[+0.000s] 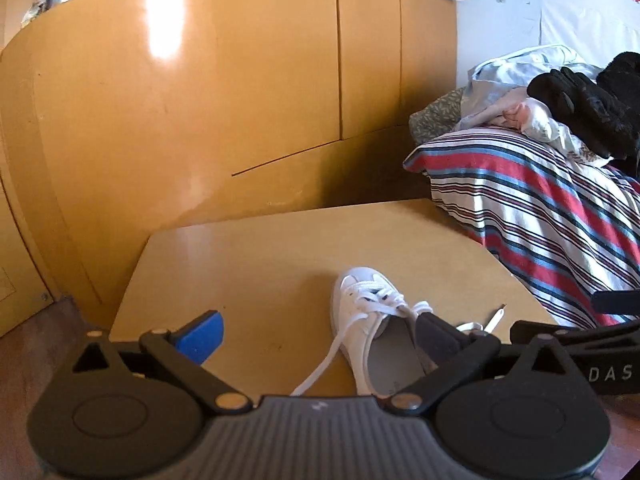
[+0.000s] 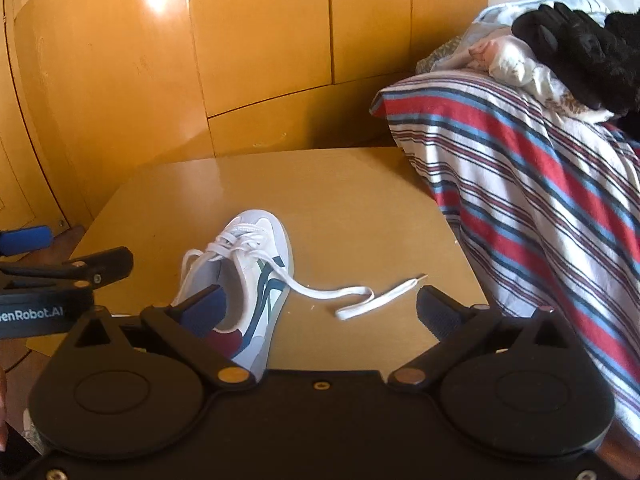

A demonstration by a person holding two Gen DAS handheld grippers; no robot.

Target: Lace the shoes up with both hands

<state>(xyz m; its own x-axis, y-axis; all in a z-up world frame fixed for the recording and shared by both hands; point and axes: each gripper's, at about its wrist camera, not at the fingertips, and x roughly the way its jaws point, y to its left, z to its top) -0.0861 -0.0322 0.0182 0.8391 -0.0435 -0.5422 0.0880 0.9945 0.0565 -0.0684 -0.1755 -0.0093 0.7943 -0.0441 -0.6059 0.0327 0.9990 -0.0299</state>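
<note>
A white sneaker (image 1: 370,320) (image 2: 256,280) with blue and dark red side markings lies on a small wooden table (image 1: 256,264) (image 2: 352,200), toe pointing away. Its white laces (image 1: 376,300) are crossed through the eyelets. One loose lace end (image 1: 324,364) trails toward me on the left side; the other lace end (image 2: 356,296) curls on the table to the shoe's right. My left gripper (image 1: 316,340) stands open above the shoe's heel, nothing between its fingers. My right gripper (image 2: 320,304) is open too, its left finger over the shoe's heel, the loose lace lying untouched between the fingers.
Wooden cabinet doors (image 1: 200,100) rise behind the table. A bed with a striped cover (image 1: 540,208) (image 2: 540,184) and piled clothes (image 1: 560,100) borders the table's right side. The floor (image 1: 24,344) shows at the left. The left gripper's arm (image 2: 52,280) crosses the right view's left edge.
</note>
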